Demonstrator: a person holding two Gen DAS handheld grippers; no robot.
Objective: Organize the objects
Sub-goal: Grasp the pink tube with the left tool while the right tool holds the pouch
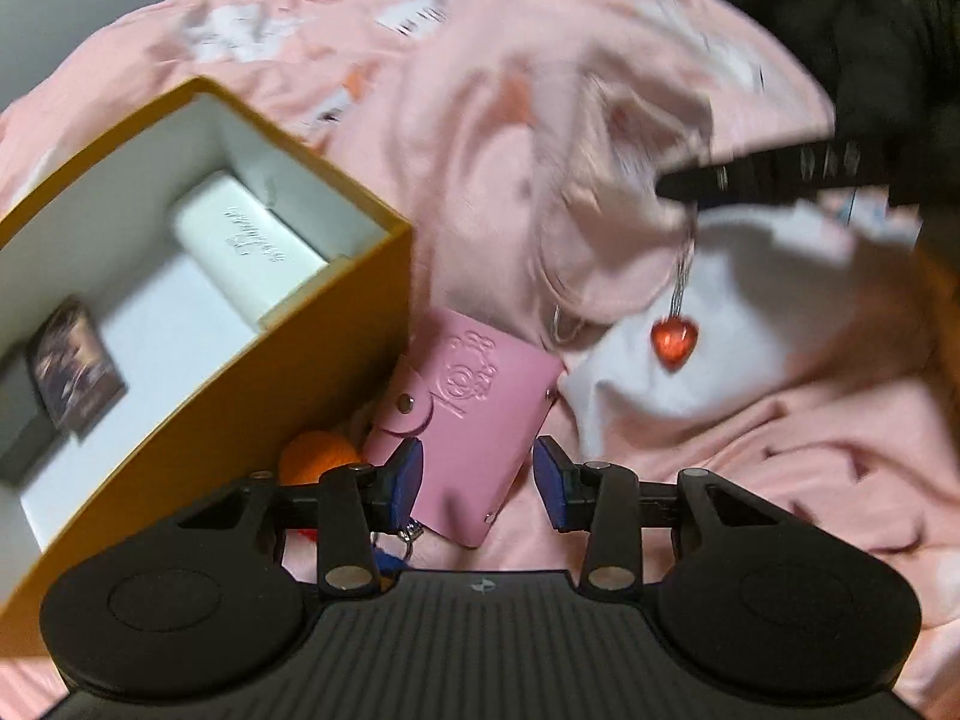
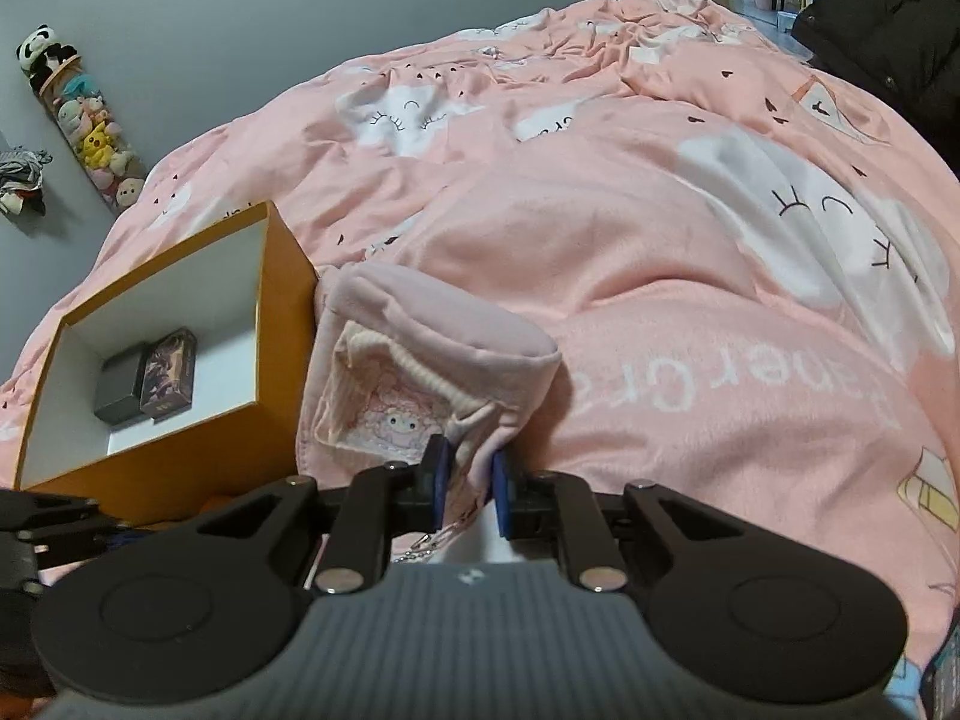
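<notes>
**Q:** Reading the left wrist view first, what lies between the fingers?

**A:** A pink snap-button card holder (image 1: 474,420) lies flat on the pink bedspread (image 1: 780,480), just beside the outer wall of the orange box (image 1: 240,396). The left gripper (image 1: 477,474) has its blue pads well apart, one on each side of the holder's near end. The left pad looks to be against the holder's edge, while the right pad stands clear of it. An orange ball (image 1: 321,453) sits at the foot of the box, partly hidden by the gripper.

**Q:** What does the box hold?

**A:** Its white interior holds a white case (image 1: 252,246) with script lettering toward the far corner, a small dark printed pack (image 1: 78,366) and a grey block (image 1: 18,420) touching that pack.

**Q:** And the right gripper?

**A:** In the right wrist view, the right gripper (image 2: 467,474) is clamped on the near edge of a pale pink drawstring pouch (image 2: 432,360), close to its cream cord. The pouch stands against the box (image 2: 282,360) on the bedspread (image 2: 660,240). In the left wrist view the same pouch (image 1: 588,222) is blurred, and a red heart charm (image 1: 674,337) hangs on a thin chain beneath it, over a white patch of the bedding.

**Q:** Anything in the background?

**A:** A column of plush toys (image 2: 90,126) hangs on the grey wall, and a black jacket (image 2: 888,48) lies at the far right of the bed.
</notes>
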